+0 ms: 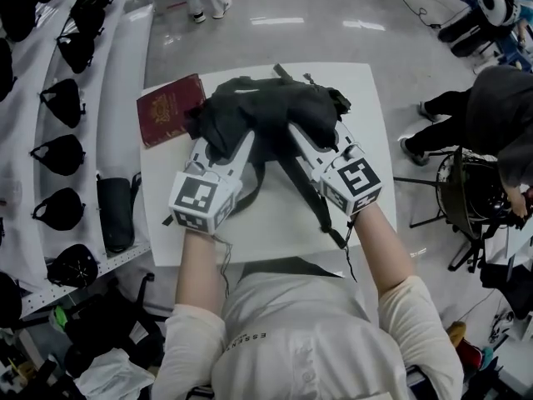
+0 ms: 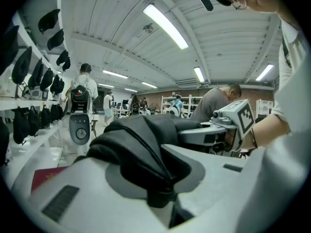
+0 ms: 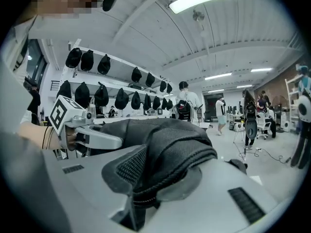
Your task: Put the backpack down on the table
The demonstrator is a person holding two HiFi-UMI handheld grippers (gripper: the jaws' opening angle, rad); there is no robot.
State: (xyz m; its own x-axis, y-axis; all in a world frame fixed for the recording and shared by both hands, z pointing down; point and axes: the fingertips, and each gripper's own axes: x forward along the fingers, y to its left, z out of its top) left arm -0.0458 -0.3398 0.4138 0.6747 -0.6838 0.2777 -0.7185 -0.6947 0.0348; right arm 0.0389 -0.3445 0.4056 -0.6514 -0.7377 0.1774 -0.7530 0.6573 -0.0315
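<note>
A shelf at the far left carries a row of black caps (image 1: 62,152). On the white table (image 1: 275,232), near its left far corner, lies a dark red booklet (image 1: 169,109), just beside the black backpack (image 1: 275,111). The left gripper (image 1: 223,150) is clamped on a fold of the backpack's smooth black fabric, which is pinched between its jaws in the left gripper view. The backpack is bunched over the middle of the table, its straps trailing toward the person; I cannot tell whether its bottom rests on the tabletop. The right gripper (image 1: 312,144) is clamped on a padded mesh part of the backpack. A person in dark clothes (image 1: 500,107) sits at the far right.
</note>
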